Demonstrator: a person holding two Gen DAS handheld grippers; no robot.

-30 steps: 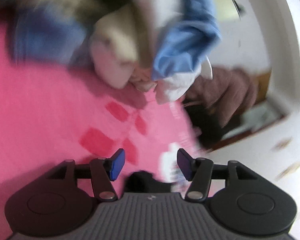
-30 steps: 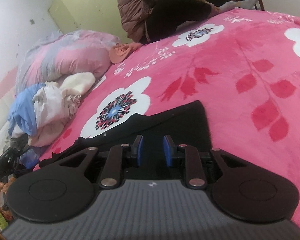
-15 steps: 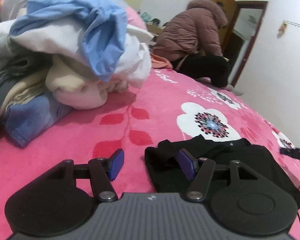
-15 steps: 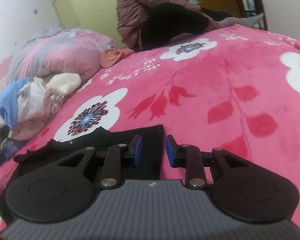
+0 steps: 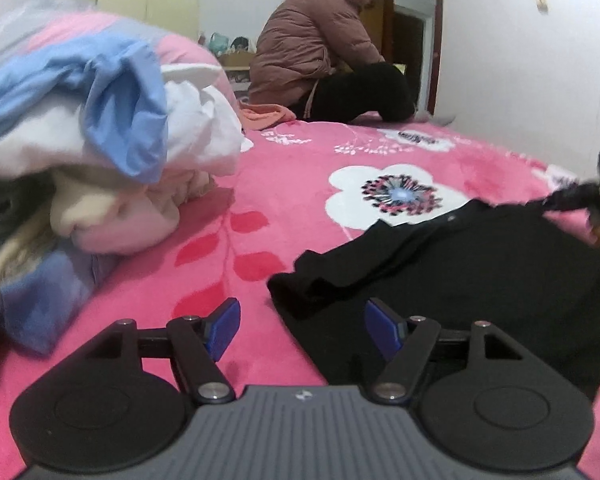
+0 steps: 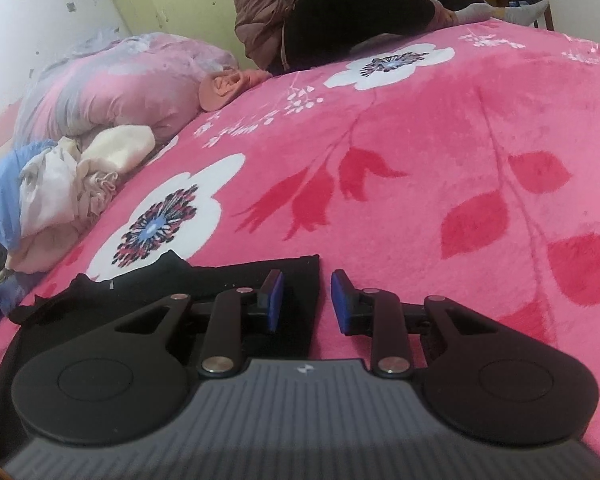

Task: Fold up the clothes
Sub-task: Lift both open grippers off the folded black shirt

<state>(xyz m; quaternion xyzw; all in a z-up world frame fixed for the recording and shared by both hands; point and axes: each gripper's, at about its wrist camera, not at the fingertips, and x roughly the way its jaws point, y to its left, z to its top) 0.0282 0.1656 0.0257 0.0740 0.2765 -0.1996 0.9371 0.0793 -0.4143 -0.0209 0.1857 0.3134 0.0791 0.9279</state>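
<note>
A black garment (image 5: 460,264) lies spread on the pink flowered blanket (image 5: 300,184). My left gripper (image 5: 303,326) hovers low over its left end. The jaws are opening, and the crumpled edge lies between them with neither pad pressing on it. In the right wrist view the same black garment (image 6: 220,280) lies at the lower left. My right gripper (image 6: 307,300) straddles its right edge with a narrow gap between the pads. Cloth shows under the left pad and bare blanket (image 6: 440,152) under the right one.
A pile of loose clothes (image 5: 100,140) in blue, white and cream sits to the left, also seen as a pile (image 6: 60,192). A pink-grey quilt (image 6: 120,88) lies behind. A person in a brown padded jacket (image 5: 320,52) sits at the bed's far edge.
The left view has rolled level and swung from the clothes pile to the black garment, and its jaws have widened. The right gripper has sunk and slid to the garment's right edge.
</note>
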